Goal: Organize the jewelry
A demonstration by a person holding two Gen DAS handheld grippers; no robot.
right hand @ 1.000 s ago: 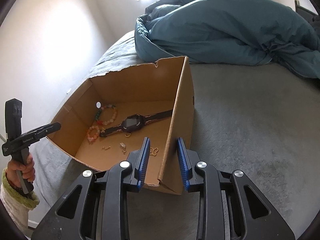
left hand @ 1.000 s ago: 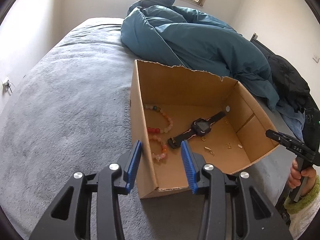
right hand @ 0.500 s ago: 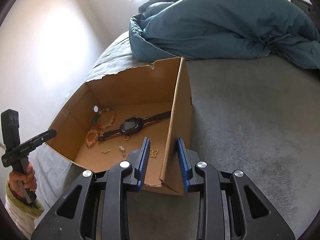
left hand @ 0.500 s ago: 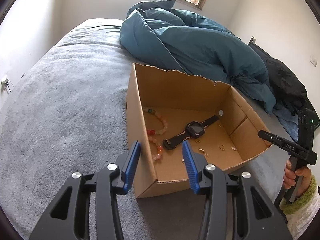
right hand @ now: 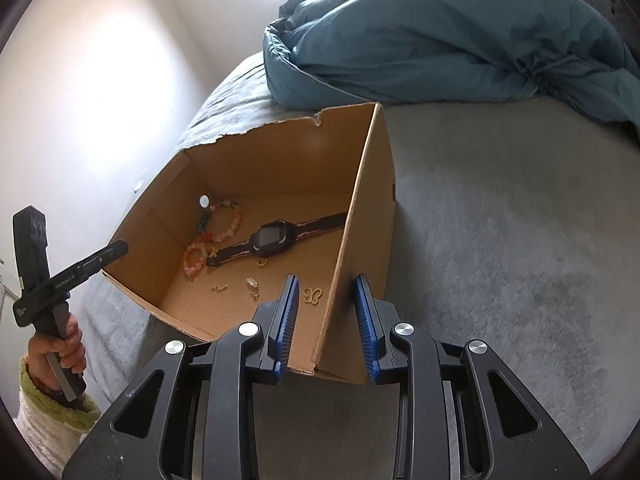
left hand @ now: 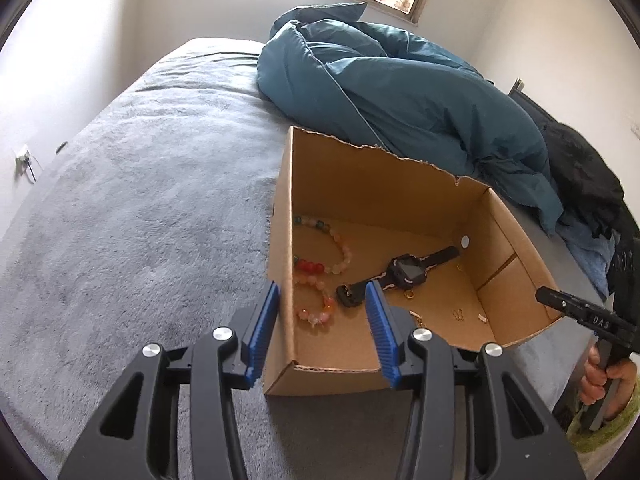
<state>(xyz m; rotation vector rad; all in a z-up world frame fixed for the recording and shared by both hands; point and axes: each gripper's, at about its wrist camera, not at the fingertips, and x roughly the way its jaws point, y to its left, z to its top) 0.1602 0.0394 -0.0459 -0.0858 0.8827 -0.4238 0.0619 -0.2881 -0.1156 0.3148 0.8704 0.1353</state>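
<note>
Left wrist view shows your left gripper point(left hand: 322, 328) a bit wider than a second ago, open around the cardboard box point(left hand: 384, 192) wall, not pinching it; your right gripper point(right hand: 326, 328) stays open astride the other wall; bead bracelets point(left hand: 320, 264) and watch point(left hand: 404, 270) lie inside, so sorting looks nearly done

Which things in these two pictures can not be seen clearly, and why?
- Left wrist view: bead bracelets partly hidden behind the cardboard box wall.
- Both views: small gold pieces too small to identify, except the butterfly charm.
- Right wrist view: watch strap end cut by the wall.
</note>
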